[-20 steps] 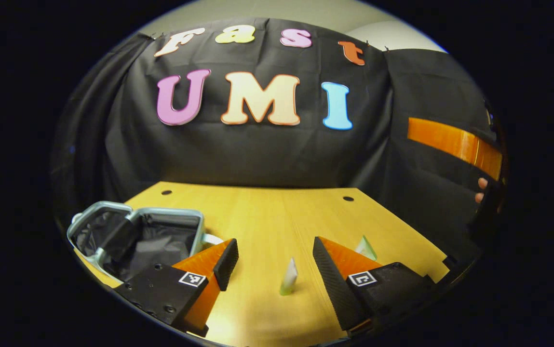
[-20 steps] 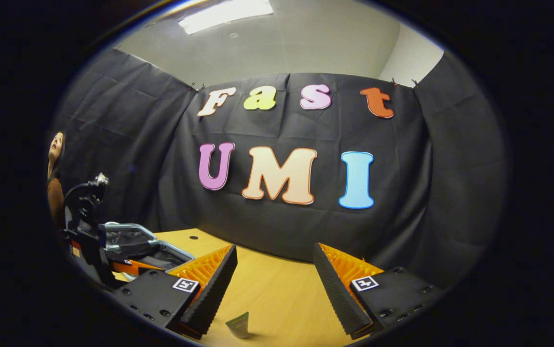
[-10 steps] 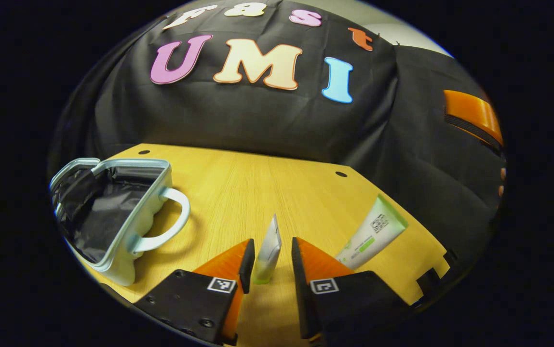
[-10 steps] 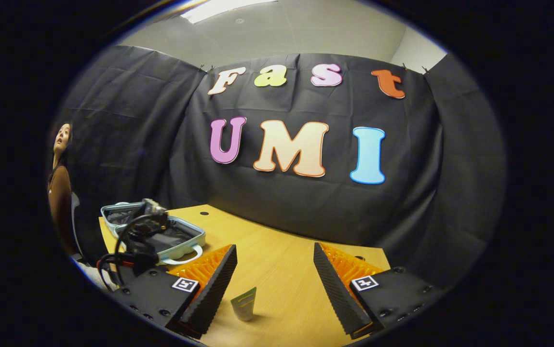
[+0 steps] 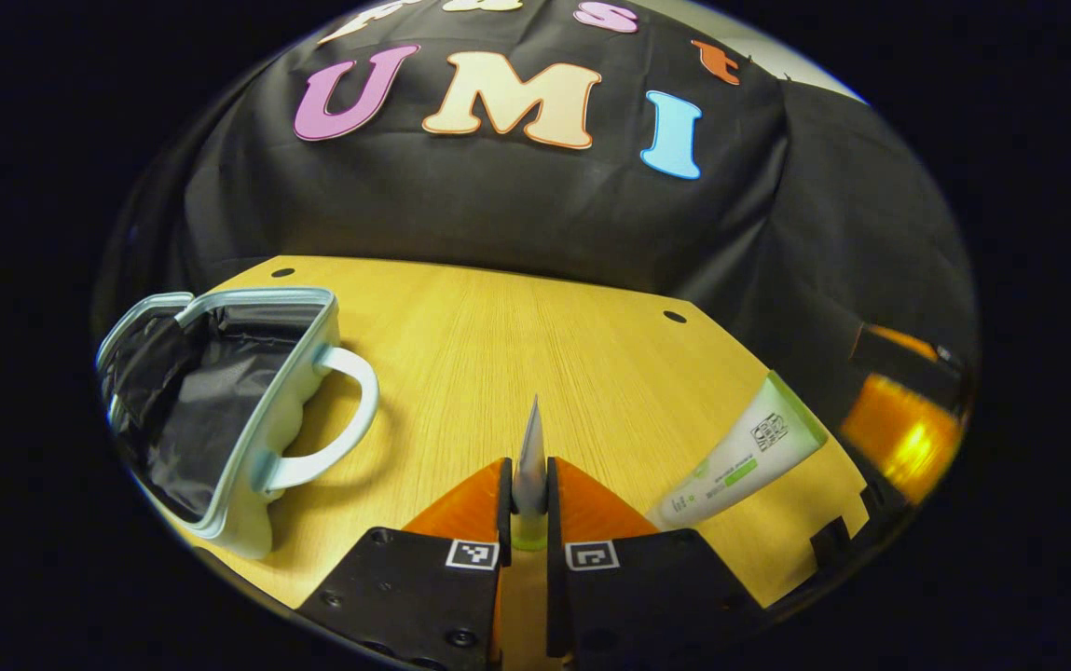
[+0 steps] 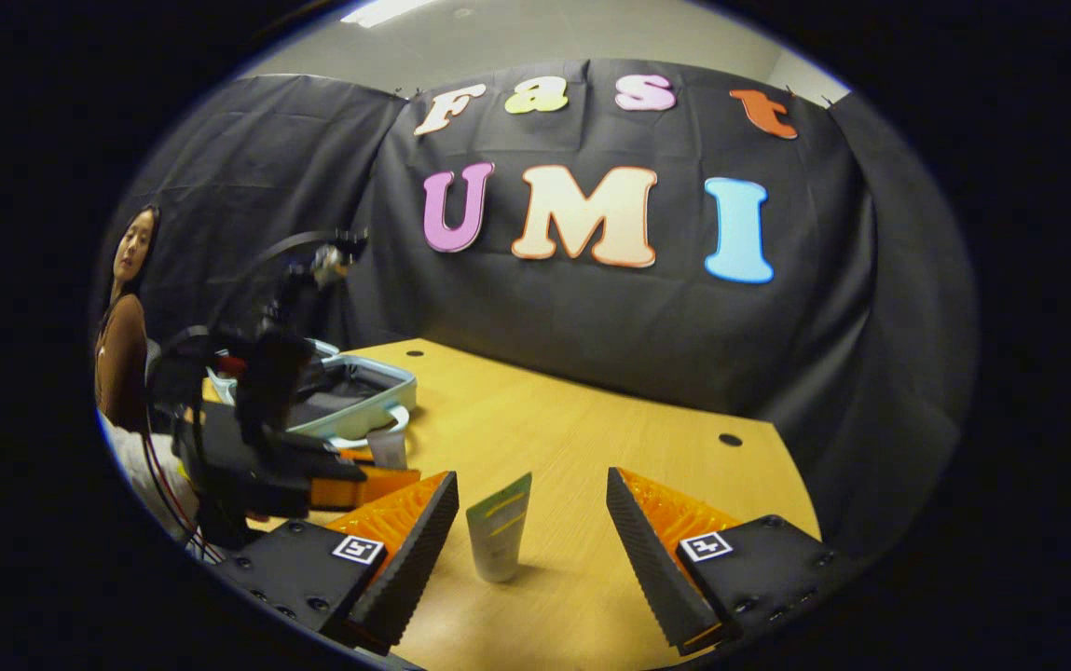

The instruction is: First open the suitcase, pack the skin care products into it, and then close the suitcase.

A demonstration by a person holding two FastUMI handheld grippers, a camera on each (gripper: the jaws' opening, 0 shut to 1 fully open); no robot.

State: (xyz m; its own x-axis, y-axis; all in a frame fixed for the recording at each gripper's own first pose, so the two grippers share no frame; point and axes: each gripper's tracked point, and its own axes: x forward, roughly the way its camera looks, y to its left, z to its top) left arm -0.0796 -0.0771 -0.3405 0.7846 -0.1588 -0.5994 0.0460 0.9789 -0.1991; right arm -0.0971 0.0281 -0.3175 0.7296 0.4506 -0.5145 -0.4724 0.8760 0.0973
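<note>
The left gripper is clamped on a slim tube, both fingers pressed against its flat sides; the tube stands upright on its cap, its crimped edge pointing up. In the right gripper view the same gripper shows at the left, near the suitcase, with the tube between its fingers. The right gripper is spread wide and holds nothing; a second tube stands upright on its cap between its fingers, closer to its left finger and touching neither. In the left gripper view this second tube stands to the right of the clamped one, near the table's right edge. The suitcase lies open on the wooden table at its left side, dark lining showing, its pale rim and curved handle facing the middle of the table. Bare tabletop runs between the handle and the held tube, and from the tubes back to the black cloth wall. A person sits at the far left in the right gripper view.
</note>
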